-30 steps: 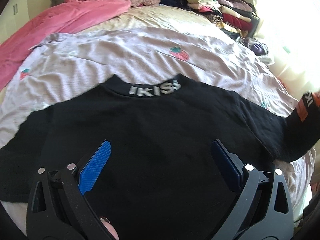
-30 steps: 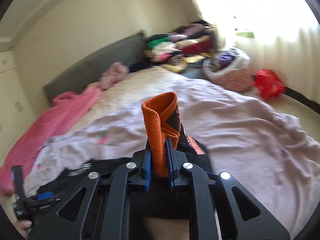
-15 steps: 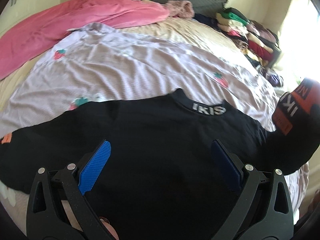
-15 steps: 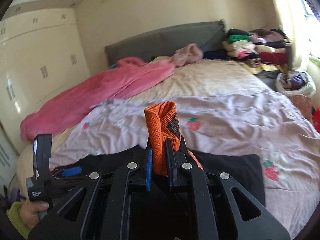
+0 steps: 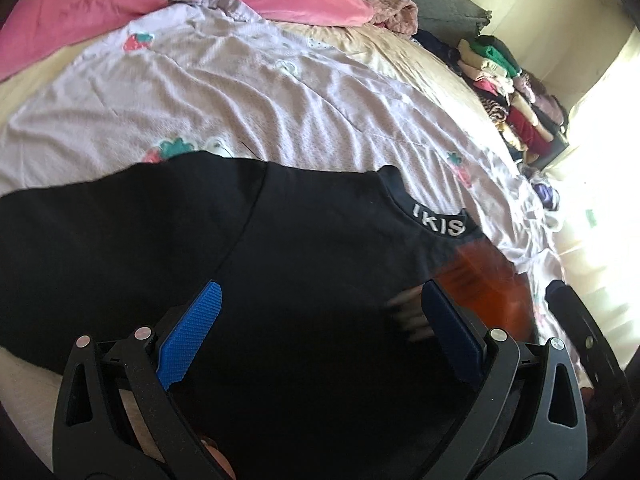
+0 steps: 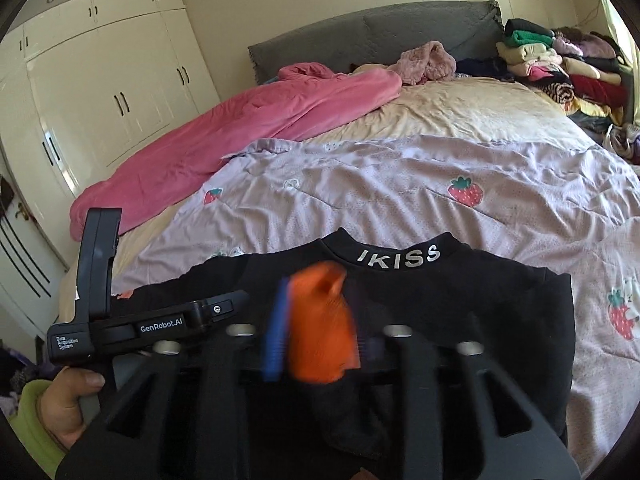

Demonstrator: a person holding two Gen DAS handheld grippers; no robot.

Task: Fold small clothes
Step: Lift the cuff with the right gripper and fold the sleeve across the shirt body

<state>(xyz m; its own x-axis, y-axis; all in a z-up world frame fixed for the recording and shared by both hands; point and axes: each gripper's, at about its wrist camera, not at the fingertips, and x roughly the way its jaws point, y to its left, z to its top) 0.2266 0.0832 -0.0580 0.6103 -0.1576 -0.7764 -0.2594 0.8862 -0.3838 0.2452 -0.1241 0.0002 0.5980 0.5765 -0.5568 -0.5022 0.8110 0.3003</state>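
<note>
Two grippers work over one black top: the right gripper is opening, its blurred pads parting round the orange cuff that stands between them, no longer squeezed; the left gripper hangs spread wide above the top, nothing between its blue pads; a hand in a green sleeve holds its handle. The top lies flat on the bed's lilac strawberry quilt, collar lettered IKISS towards the headboard; beyond lie a pink blanket and, at the far right corner, stacked clothes.
</note>
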